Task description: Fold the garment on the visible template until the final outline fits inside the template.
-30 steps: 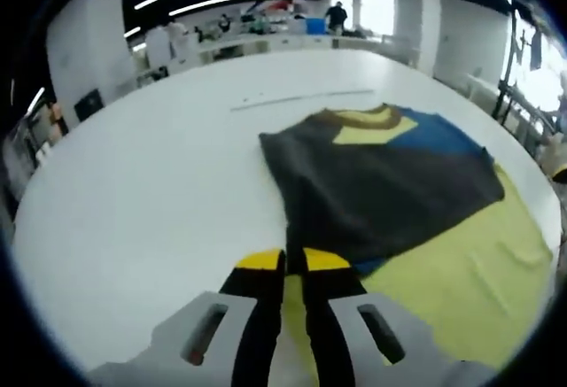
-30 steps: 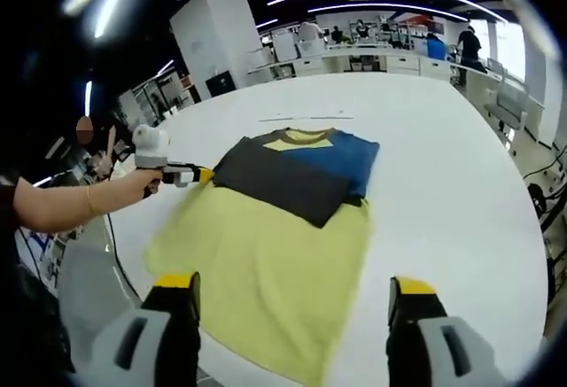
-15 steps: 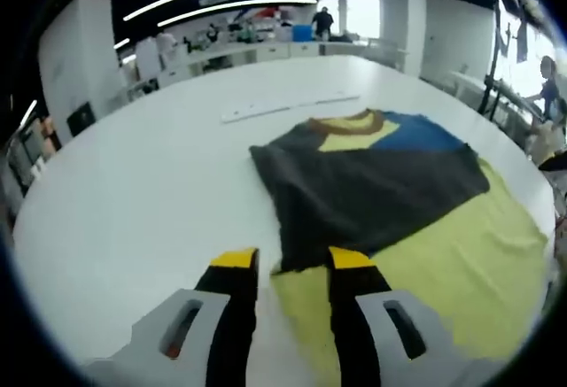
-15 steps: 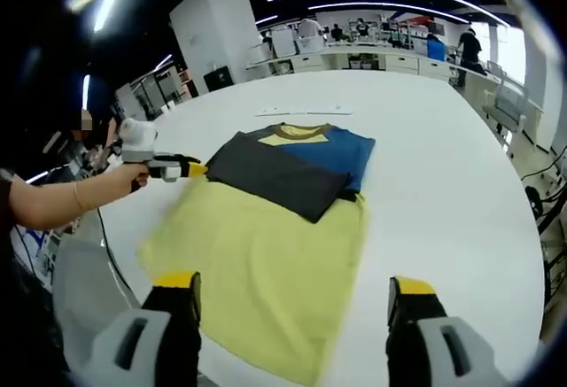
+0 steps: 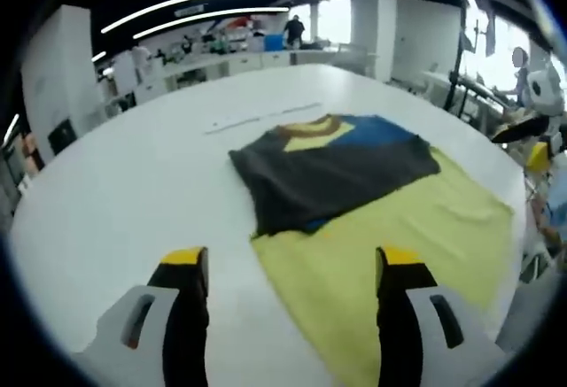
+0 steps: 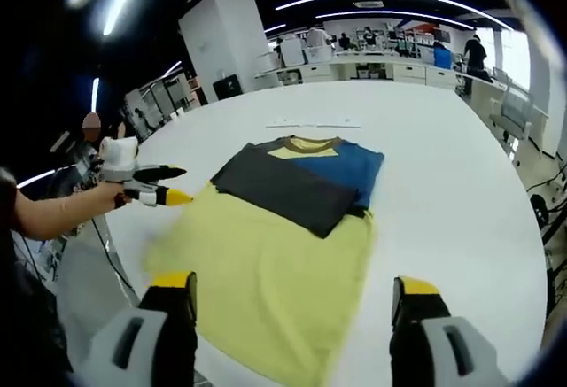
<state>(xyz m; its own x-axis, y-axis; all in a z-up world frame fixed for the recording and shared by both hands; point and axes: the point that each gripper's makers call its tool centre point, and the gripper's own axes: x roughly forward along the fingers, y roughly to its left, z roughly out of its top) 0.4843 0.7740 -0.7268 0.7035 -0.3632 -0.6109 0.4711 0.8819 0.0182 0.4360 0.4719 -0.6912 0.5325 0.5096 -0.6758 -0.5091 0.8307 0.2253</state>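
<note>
Lying half-folded, garment point(image 6: 275, 245) (both grippers open)

Black, yellow-tipped claw point(image 5: 290, 272)

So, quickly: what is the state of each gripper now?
Left gripper: open, holding nothing, just short of the garment.
Right gripper: open, holding nothing, above the garment's yellow part.

Both tongs gape wide, the left tongs point(image 5: 291, 267) and right tongs point(image 6: 291, 291) gripping nothing.
</note>
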